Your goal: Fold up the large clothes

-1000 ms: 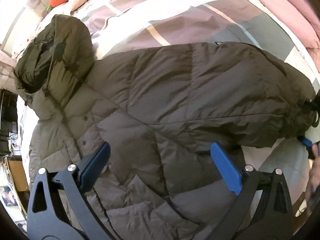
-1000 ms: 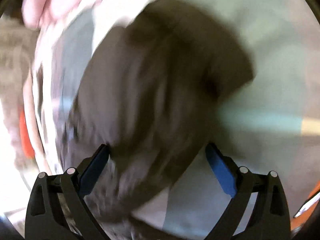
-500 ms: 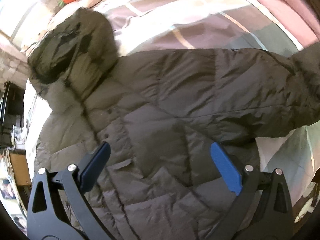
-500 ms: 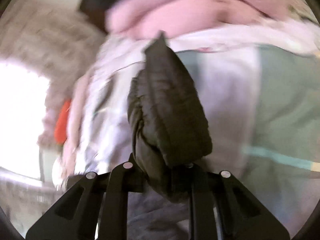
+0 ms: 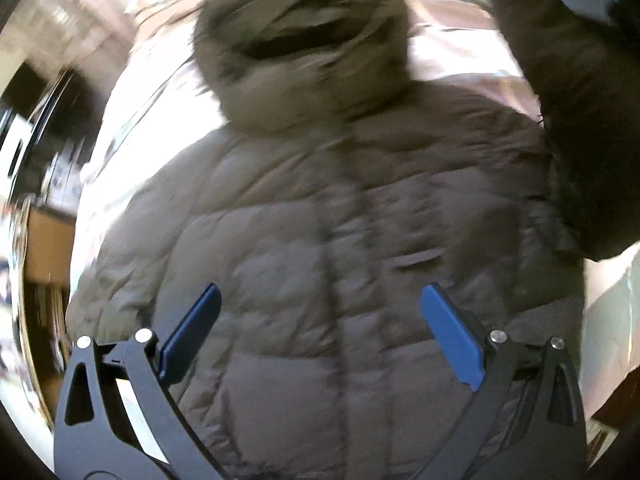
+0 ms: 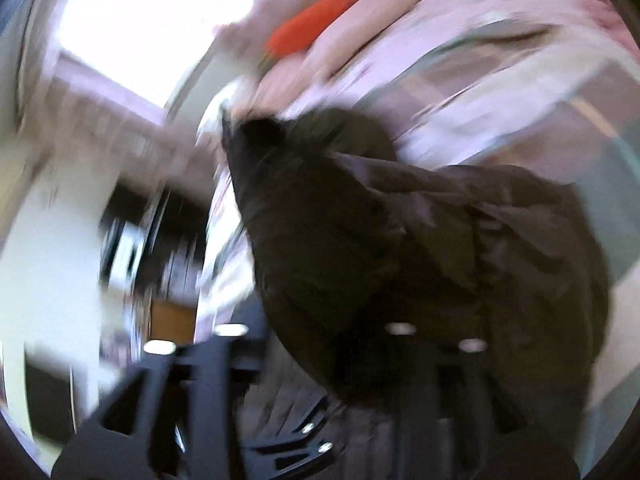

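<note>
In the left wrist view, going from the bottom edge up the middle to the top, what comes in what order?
Open left tongs with nothing between the blue pads → quilted body of the brown puffer jacket → its hood → the bedding behind the hood, blurred.

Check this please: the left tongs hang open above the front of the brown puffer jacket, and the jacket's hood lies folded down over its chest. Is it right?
Not quite. The left tongs do hang open above the brown puffer jacket, but the hood is not folded over the chest. In the left wrist view it lies spread out beyond the collar, on the bedding, its opening facing up.
</note>
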`<state>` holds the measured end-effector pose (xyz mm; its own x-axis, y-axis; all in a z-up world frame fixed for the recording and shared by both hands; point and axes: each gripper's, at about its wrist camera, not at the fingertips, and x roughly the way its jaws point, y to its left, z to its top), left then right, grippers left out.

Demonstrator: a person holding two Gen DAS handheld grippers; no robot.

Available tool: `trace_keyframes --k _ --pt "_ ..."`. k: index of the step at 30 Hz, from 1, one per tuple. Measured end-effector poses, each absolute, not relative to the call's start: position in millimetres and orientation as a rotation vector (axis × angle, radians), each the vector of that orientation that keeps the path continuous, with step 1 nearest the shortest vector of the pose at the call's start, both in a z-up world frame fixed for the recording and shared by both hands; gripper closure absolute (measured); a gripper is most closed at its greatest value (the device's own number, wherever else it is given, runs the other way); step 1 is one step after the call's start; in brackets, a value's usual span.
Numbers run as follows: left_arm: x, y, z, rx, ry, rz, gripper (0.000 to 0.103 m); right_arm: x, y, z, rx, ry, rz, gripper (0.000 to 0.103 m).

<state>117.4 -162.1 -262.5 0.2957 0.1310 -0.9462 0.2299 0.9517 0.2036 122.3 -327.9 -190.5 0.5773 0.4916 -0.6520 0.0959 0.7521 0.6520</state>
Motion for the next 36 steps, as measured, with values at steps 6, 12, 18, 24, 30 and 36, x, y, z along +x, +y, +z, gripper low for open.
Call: trace_keyframes --k 6,12,18,24,30,36 --pt "113 -80 -271 0.221 1.338 0.079 0.002 124 -239 -179 0.539 1.011 0.376 0.019" --pt "119 -56 -282 0.125 1.382 0.079 0.002 123 -267 -220 0.443 1.159 0.101 0.019" --pt "151 -66 -321 -0.027 1.511 -0.052 0.002 111 -289 -266 0.197 1.326 -0.213 0.019" --pt "178 -100 -344 -0.123 1.559 -0.174 0.002 105 -307 -285 0.164 1.353 -0.251 0.019" --pt "195 -134 -372 -0.175 1.572 -0.199 0.064 104 -324 -309 0.174 1.388 -0.251 0.019" --pt "229 -128 -355 -0.22 1.434 -0.168 0.09 102 -340 -308 0.163 1.374 -0.26 0.019"
